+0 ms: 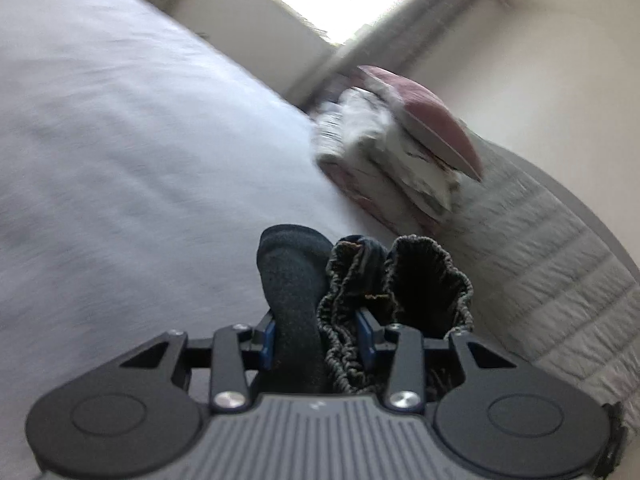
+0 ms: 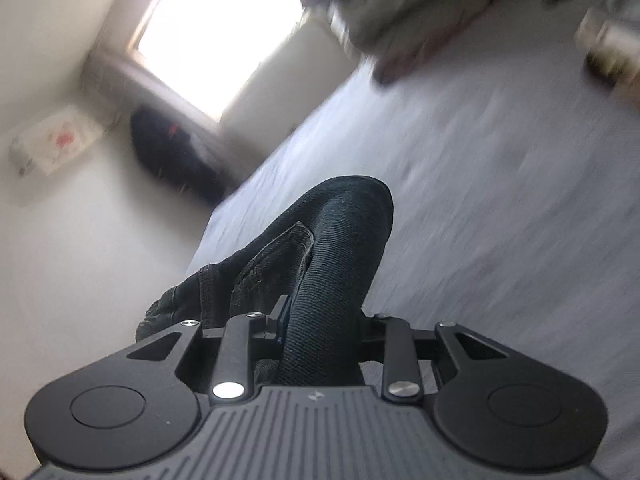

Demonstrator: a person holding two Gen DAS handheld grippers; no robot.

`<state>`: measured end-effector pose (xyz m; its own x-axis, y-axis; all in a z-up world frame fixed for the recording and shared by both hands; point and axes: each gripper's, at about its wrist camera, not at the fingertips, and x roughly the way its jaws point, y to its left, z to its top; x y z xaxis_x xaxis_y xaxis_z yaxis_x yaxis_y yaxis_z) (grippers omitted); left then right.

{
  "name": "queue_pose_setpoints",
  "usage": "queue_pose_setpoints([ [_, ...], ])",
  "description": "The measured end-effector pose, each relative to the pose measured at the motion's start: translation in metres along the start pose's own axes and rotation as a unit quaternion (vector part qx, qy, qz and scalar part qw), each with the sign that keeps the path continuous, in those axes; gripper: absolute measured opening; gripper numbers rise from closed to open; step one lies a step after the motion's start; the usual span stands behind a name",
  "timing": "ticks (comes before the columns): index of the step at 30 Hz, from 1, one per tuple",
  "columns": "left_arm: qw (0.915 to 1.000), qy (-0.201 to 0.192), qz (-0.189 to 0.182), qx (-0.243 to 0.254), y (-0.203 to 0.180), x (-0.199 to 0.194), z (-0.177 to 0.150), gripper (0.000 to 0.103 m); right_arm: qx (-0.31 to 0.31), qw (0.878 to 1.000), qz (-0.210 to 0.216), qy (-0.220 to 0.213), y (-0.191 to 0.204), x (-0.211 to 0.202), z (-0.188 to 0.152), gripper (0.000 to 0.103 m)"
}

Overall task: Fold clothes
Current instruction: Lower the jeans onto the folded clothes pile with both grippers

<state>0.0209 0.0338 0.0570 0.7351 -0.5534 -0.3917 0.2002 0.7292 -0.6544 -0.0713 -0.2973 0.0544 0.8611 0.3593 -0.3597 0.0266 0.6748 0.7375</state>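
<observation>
Jeans (image 1: 360, 292), dark denim, are bunched between both pairs of fingers and lifted above the bed (image 1: 120, 140). The left gripper (image 1: 320, 332) is clamped on a gathered elastic waistband, which puffs out ahead of the fingers and spills to their right. The right gripper (image 2: 320, 320) is clamped on a thick fold of the same jeans (image 2: 340, 248); a seamed flap lies just left of the fold, and more denim hangs down to the left of the fingers. Beyond the fingers in both views lies the bed's pale sheet, blurred. Far ahead and to the right of the left fingers sits a pile of pink-and-white bedding (image 1: 400, 140). A bright window (image 2: 216, 28) lies ahead-left of the right fingers, with a dark heap (image 2: 176, 152) below it on the floor.
</observation>
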Motion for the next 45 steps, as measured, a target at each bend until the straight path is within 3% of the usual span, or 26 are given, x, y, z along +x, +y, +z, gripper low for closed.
queue_pose_setpoints([
  [8,0.9955,0.016,-0.059,0.073,-0.119,0.074,0.034,0.04,0.023,0.991,-0.022,-0.128,-0.024,-0.057,0.065,0.031],
  [14,0.988,0.044,-0.123,0.082,-0.183,0.132,0.048,0.039,0.009,0.972,-0.049,-0.23,-0.04,-0.101,0.093,0.031],
  [20,0.9718,0.084,-0.192,0.107,-0.243,0.191,0.045,0.039,-0.001,0.933,-0.111,-0.341,-0.042,-0.141,0.101,0.031],
  [26,0.9408,0.161,-0.272,0.124,-0.303,0.258,0.029,0.039,0.004,0.881,-0.193,-0.433,-0.05,-0.171,0.094,0.031],
  [33,0.9095,0.203,-0.32,0.172,-0.386,0.306,-0.003,0.037,0.032,0.839,-0.245,-0.485,-0.078,-0.183,0.095,0.032],
  [37,0.8916,0.228,-0.326,0.216,-0.426,0.33,-0.033,0.037,0.049,0.814,-0.268,-0.513,-0.095,-0.191,0.101,0.034],
  [42,0.8661,0.259,-0.332,0.269,-0.476,0.36,-0.071,0.037,0.101,0.797,-0.312,-0.507,-0.126,-0.204,0.1,0.038],
  [43,0.8679,0.262,-0.321,0.274,-0.477,0.366,-0.079,0.038,0.11,0.797,-0.314,-0.504,-0.133,-0.205,0.1,0.039],
  [45,0.8813,0.262,-0.299,0.256,-0.473,0.382,-0.091,0.039,0.114,0.797,-0.316,-0.502,-0.144,-0.208,0.099,0.041],
])
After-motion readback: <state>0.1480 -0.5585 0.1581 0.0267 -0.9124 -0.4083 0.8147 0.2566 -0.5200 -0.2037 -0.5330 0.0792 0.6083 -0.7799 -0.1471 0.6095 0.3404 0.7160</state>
